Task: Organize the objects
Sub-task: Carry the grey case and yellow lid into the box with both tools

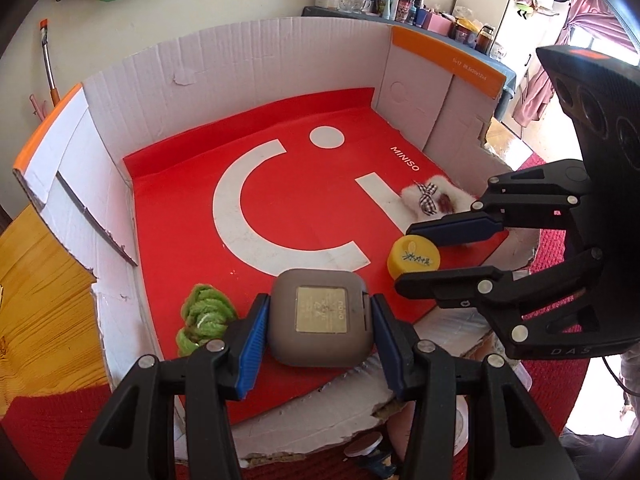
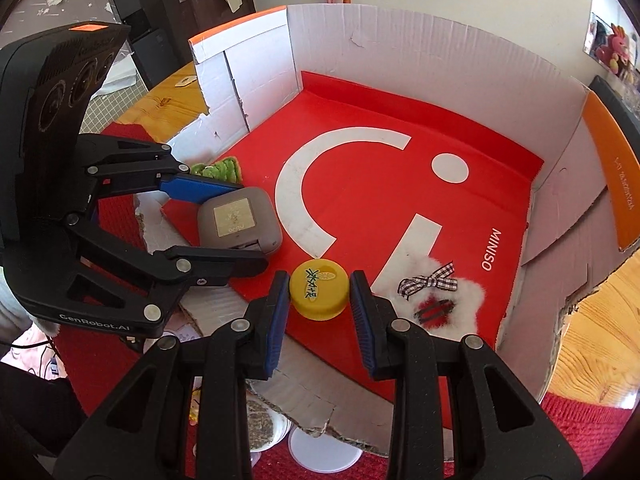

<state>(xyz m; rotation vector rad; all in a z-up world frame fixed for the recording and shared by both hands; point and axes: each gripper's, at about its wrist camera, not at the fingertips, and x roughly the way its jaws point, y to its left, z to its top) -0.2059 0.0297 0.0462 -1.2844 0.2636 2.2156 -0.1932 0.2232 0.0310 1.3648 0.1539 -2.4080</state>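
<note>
Two grippers work over the near edge of a cardboard box. The left gripper pinches a grey square case, its blue pads pressed on the case's two sides. The right gripper is clamped on a yellow bottle cap, at its narrowest setting. Both things sit low over the red liner near the box's torn front wall. A green knitted piece lies just left of the case; a white fluffy clip with a checked bow lies just right of the cap. The middle and back of the liner lie bare up to the white walls. The box stands on a wooden table with red cloth; a cluttered shelf lines the far wall.
</note>
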